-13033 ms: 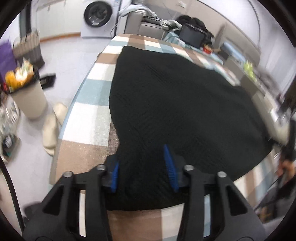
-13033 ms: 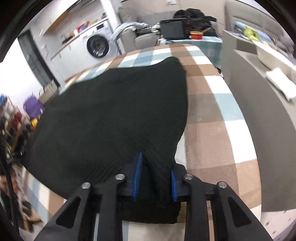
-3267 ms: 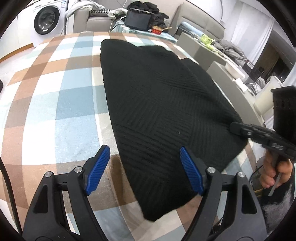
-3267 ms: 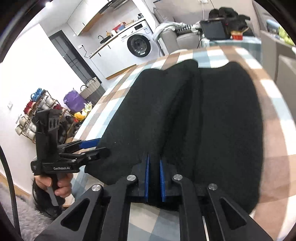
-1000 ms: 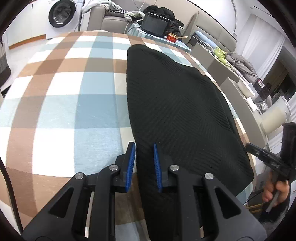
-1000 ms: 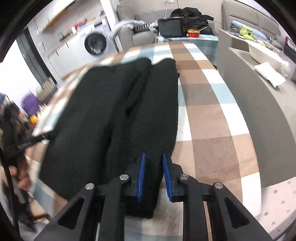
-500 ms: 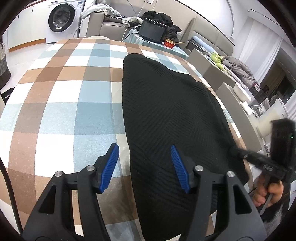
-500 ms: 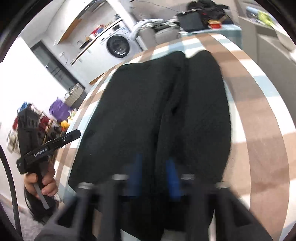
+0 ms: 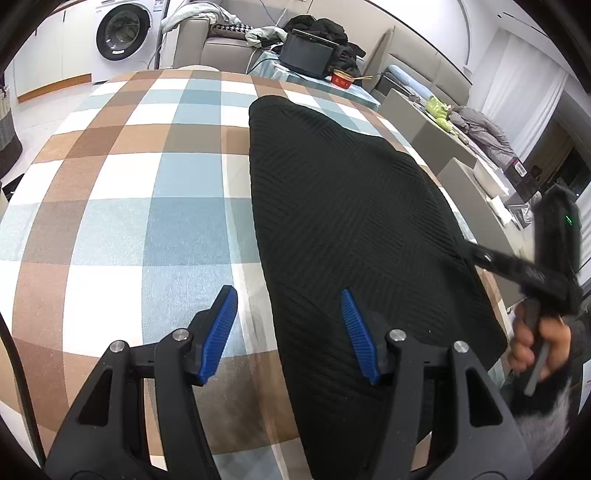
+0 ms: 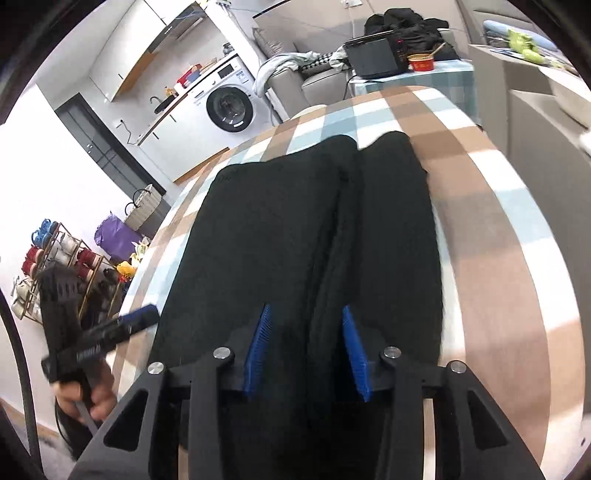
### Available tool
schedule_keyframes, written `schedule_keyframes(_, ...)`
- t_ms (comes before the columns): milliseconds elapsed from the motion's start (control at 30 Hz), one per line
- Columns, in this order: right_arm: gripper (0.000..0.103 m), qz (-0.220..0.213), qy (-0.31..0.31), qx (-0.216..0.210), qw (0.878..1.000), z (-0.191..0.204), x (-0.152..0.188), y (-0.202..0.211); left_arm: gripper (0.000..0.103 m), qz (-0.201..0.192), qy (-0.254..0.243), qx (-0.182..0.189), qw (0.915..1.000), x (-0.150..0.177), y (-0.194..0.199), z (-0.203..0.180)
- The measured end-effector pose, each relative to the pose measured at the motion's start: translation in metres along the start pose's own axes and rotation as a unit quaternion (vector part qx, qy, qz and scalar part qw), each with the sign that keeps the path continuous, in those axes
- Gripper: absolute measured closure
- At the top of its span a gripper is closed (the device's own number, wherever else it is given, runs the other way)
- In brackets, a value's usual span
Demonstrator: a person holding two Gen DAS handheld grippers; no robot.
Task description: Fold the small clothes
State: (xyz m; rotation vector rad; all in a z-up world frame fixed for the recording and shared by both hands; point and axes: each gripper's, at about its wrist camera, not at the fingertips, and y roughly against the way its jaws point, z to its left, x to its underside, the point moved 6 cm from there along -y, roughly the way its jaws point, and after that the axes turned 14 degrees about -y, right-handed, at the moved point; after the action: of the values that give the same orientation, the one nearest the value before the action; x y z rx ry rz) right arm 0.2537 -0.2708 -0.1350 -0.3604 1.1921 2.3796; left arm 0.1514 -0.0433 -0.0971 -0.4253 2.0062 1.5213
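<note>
On the checked tablecloth [image 9: 122,206], the black ribbed knit garment [image 9: 343,206] runs lengthwise away from both grippers; left gripper [image 9: 291,332] stands wide astride its near-left edge, right gripper [image 10: 306,350] is opening over its central fold.

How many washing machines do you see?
1. The washing machine stands against the far wall beyond the table, left of the sofa. The right wrist view shows the same one.

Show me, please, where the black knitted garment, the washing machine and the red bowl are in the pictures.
black knitted garment [image 9: 343,206]: left wrist view, middle of its ribbed top surface.
washing machine [image 10: 231,107]: right wrist view, round door.
red bowl [image 9: 341,78]: left wrist view, its outer side wall.
</note>
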Motion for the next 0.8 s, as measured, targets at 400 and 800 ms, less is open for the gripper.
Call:
schedule_keyframes(400,0.094,-0.057,0.083,0.000,0.995,0.041,-0.038,0.021,0.047,0.001,0.006,-0.003,1.0000,-0.004,-0.001,0.002)
schedule_keyframes(800,0.080,-0.016,-0.003,0.066,0.998,-0.038,-0.025,0.012,0.047,0.020,-0.011,0.017,0.9996,-0.003,-0.017,-0.015)
